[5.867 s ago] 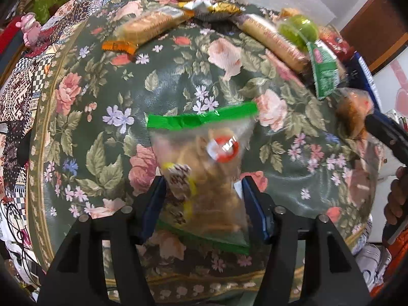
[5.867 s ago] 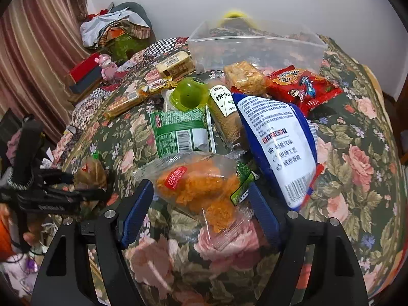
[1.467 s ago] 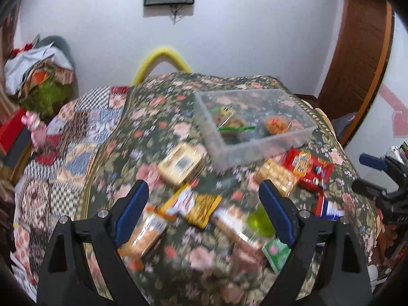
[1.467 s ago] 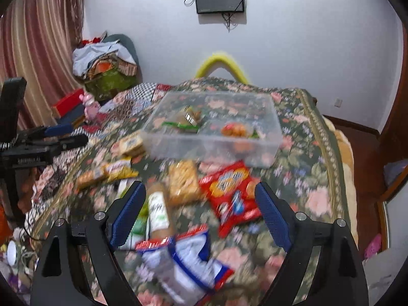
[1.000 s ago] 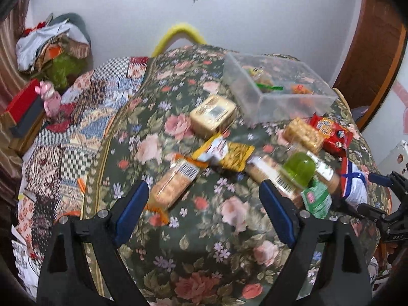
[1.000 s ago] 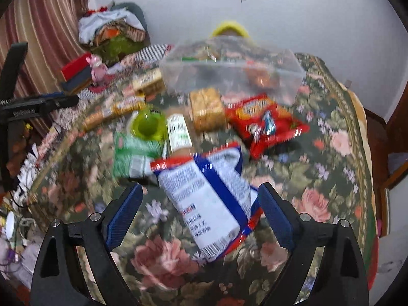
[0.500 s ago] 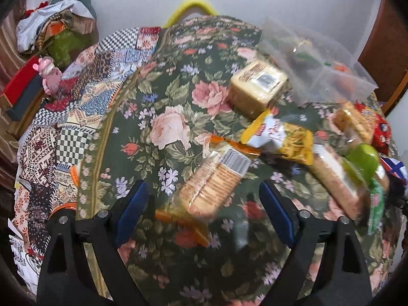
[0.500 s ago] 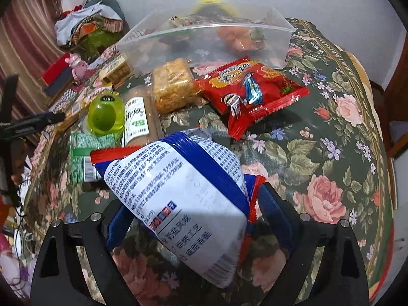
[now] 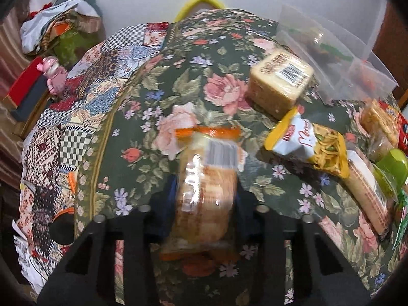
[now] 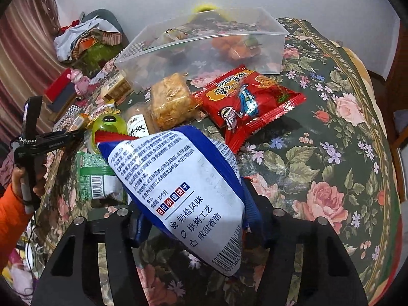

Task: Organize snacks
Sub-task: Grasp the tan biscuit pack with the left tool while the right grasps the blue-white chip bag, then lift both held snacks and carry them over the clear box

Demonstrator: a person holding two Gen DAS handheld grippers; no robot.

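Now one cracker sleeve (image 9: pixel 206 191), one blue bag (image 10: pixel 183 191).

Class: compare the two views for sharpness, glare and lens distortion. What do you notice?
Left wrist view: the biscuit pack between the fingers is motion-blurred, with glare on its wrapper; the fisheye bulges the table. Right wrist view: sharper, the blue bag has readable print; the bin looks bowed.

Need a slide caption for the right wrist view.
Right gripper closed on the blue-and-white biscuit bag, clear plastic bin beyond on the floral tablecloth.
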